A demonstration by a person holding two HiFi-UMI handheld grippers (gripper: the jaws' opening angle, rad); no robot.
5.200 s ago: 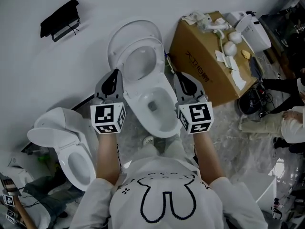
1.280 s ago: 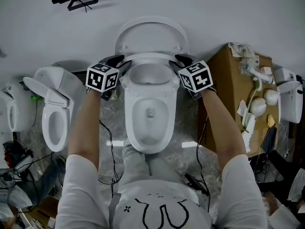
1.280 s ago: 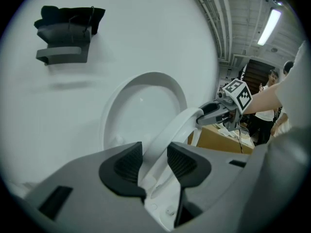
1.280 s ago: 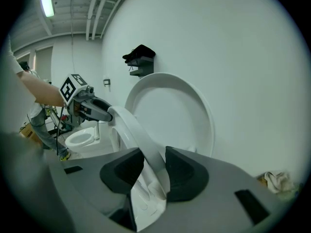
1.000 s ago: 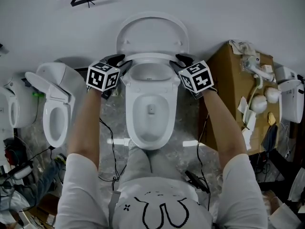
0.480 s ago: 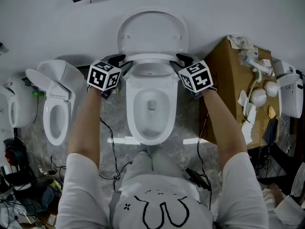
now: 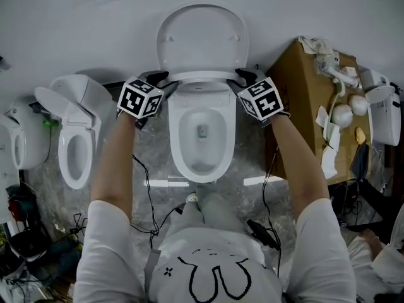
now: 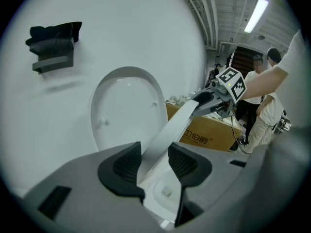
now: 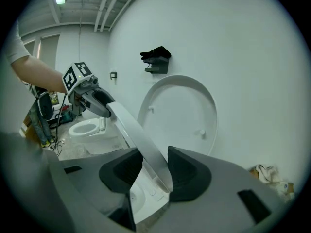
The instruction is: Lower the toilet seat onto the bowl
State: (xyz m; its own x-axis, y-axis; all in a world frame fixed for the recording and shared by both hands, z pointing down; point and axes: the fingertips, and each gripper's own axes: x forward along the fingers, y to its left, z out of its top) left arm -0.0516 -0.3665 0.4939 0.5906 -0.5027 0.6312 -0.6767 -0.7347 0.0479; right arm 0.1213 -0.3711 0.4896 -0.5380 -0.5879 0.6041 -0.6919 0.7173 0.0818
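The toilet seat [image 8: 175, 125] hangs tilted partway between the raised lid [image 7: 202, 36], which leans on the wall [image 7: 315, 5], and the bowl [image 7: 177, 131] below. The left gripper [image 7: 160, 79] grips the seat's left edge, its fingers [image 8: 124, 164] closed against the white ring. The right gripper [image 7: 243, 76] clamps the opposite edge (its fingers [image 9: 187, 171] have just been opening a little, with the ring between them and touching both). A second toilet [image 7: 76, 109] stands to the left; a cardboard box [image 7: 297, 81] sits to the right.
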